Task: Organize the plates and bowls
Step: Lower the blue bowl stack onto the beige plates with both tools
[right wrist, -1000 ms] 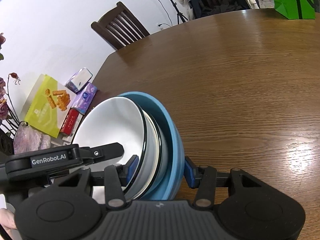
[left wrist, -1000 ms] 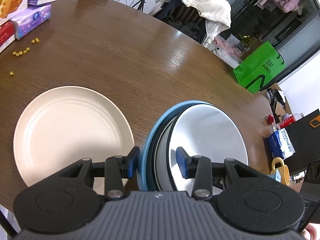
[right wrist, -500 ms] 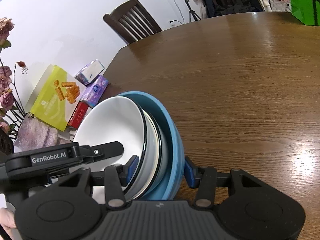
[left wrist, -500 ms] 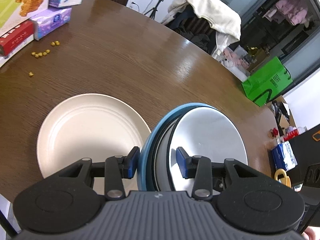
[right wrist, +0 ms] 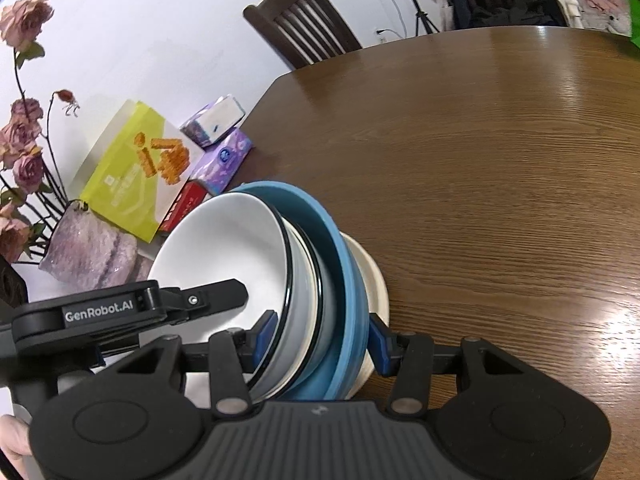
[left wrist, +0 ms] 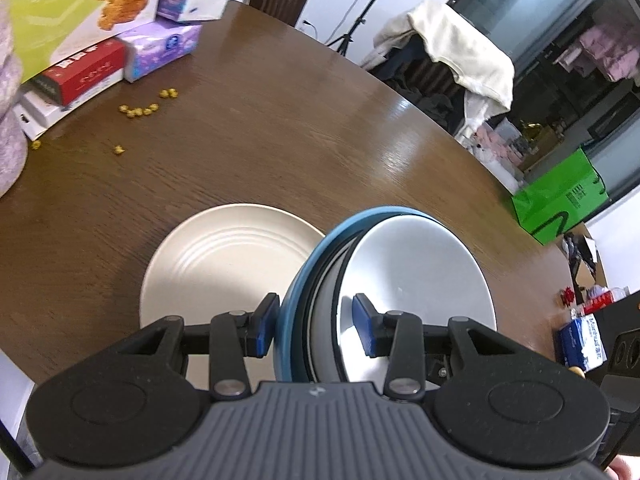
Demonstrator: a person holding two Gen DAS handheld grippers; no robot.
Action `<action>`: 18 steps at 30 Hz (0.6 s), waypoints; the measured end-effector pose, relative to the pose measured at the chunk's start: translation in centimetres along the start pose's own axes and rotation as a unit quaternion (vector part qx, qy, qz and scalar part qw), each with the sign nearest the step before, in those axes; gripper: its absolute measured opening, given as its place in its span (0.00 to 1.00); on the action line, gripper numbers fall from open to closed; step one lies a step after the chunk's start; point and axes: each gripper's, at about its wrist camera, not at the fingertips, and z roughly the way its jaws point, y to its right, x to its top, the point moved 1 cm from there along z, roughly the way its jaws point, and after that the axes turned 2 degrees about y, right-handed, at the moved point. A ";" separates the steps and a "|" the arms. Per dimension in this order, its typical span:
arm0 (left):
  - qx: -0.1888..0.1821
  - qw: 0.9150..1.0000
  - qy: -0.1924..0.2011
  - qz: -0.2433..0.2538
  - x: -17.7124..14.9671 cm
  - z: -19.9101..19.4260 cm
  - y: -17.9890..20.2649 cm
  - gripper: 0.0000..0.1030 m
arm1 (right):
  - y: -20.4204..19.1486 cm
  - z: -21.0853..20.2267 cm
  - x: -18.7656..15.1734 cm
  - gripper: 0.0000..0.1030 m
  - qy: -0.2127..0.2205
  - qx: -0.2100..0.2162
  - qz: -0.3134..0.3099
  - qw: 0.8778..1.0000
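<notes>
Nearest in both wrist views is a nested stack of bowls [left wrist: 416, 280], white inside a blue outer bowl [right wrist: 344, 280], gripped from two sides. The left gripper [left wrist: 316, 330] clamps one side of the rims, one pad outside the blue wall and one inside the white bowl. The right gripper [right wrist: 322, 340] pinches the opposite side in the same way.

At about 10 o'clock from the left gripper, a cream plate [left wrist: 216, 264] lies flat on the dark wooden table [left wrist: 280, 128]; the stack overlaps its right edge, and in the right wrist view the plate shows just under the blue bowl at 1 o'clock.

Farther out at 10 to 11 o'clock, small yellow crumbs [left wrist: 140, 111] lie scattered on the wood. Beyond them, at the table's edge, are a red box [left wrist: 80, 74], purple tissue packs [left wrist: 160, 50] and a yellow-green snack box [right wrist: 132, 172], with pink roses [right wrist: 24, 132] in a mottled purple vase [right wrist: 88, 256] beside them.

Past the table, a dark wooden chair [right wrist: 304, 28] stands against the white wall at 12 o'clock, a cloth-draped chair [left wrist: 460, 44] at 1 o'clock, and a green bag [left wrist: 560, 196] on the floor at 2 o'clock.
</notes>
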 end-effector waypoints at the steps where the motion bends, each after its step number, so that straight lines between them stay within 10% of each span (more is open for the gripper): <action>1: 0.002 1.000 0.000 -0.002 0.1 0.0 -0.2 0.39 | -0.2 0.2 0.0 0.46 -0.002 0.002 -0.002 1.000; 18: 0.024 0.999 -0.006 -0.039 0.2 0.7 -4.0 0.39 | -2.3 4.5 -0.1 0.46 -0.043 0.011 -0.018 0.999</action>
